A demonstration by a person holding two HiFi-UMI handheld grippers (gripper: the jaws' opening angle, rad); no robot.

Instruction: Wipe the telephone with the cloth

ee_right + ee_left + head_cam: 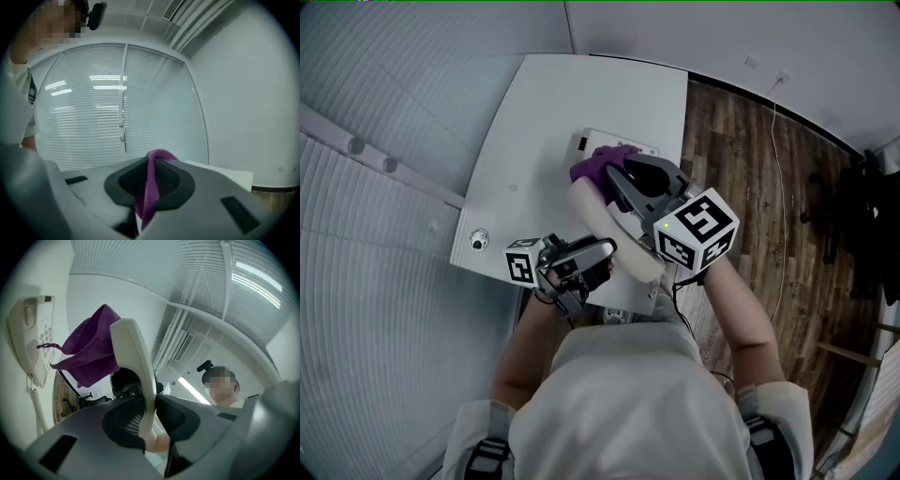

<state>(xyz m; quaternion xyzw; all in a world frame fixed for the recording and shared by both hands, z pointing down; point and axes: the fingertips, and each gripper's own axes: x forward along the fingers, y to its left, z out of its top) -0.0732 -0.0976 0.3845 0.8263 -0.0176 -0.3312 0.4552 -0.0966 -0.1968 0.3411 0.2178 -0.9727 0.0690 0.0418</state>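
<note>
The cream handset point(609, 230) is off the telephone base point(623, 143) and clamped in my left gripper point(598, 251), lifted above the white table point(534, 122). In the left gripper view the handset point(136, 362) stands upright between the jaws of the left gripper point(149, 423). The base point(30, 341) and its coiled cord point(38, 406) lie at the left. My right gripper point(623, 178) is shut on the purple cloth point(602, 165), which rests against the handset's far end. The cloth point(91, 352) hangs just behind the handset. In the right gripper view the cloth point(149, 187) is pinched in the right gripper point(150, 180).
A small round metal fitting point(478, 240) sits near the table's left front edge. Window blinds point(375, 112) run along the left. Wooden floor point(741, 159) with a thin cable lies to the right of the table. Dark items point(862, 220) stand at the far right.
</note>
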